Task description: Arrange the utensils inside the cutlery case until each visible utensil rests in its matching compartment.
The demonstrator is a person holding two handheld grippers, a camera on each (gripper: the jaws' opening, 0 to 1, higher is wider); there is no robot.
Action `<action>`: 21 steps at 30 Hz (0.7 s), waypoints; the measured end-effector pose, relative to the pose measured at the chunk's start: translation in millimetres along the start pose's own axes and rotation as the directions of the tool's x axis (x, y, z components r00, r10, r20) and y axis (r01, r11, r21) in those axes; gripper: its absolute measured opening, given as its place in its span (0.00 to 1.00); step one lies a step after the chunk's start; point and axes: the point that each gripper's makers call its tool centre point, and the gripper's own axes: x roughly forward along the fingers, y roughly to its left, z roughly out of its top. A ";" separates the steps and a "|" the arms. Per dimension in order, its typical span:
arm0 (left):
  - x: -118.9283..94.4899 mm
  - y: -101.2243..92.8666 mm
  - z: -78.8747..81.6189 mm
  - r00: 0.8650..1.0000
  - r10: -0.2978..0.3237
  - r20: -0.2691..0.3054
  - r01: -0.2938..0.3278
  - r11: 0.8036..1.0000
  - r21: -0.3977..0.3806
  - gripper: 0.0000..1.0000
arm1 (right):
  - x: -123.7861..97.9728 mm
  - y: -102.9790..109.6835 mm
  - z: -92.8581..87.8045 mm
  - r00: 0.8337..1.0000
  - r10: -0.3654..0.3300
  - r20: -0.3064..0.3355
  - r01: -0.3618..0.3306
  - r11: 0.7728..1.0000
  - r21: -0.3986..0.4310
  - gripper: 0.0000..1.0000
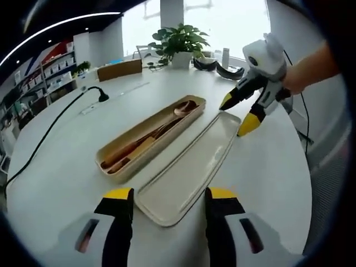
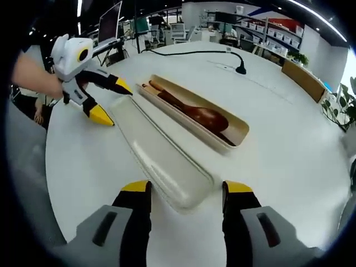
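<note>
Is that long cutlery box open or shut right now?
Open. The box shows its wooden spoon inside, and its lid lies separately on the table beside it.

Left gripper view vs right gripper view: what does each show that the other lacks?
Left gripper view alone: leafy green potted plant at the table's far edge.

Right gripper view alone: open laptop and office chairs behind the table.

Both: long beige cutlery case holding dark wooden utensils, its flat beige lid alongside, round white table, black cable.
</note>
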 end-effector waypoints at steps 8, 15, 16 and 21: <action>-10.9 -7.6 -7.4 1.000 -0.017 -0.024 0.017 1.000 0.012 0.50 | -6.1 9.4 -6.4 1.000 -0.006 -0.021 0.006 1.000 0.016 0.49; -23.2 -17.2 -20.7 0.999 -0.023 -0.037 0.024 1.000 0.009 0.47 | -14.5 31.5 -10.6 1.000 0.002 -0.006 -0.002 1.000 0.002 0.48; -24.2 -18.7 -21.7 0.999 -0.022 -0.037 0.023 1.000 0.009 0.48 | -15.4 34.2 -10.6 1.000 0.001 -0.007 -0.001 1.000 0.001 0.49; -33.2 -28.4 -28.0 0.999 -0.029 -0.039 0.029 0.999 0.012 0.48 | -21.3 44.4 -16.1 0.999 -0.034 -0.035 0.035 0.998 0.043 0.43</action>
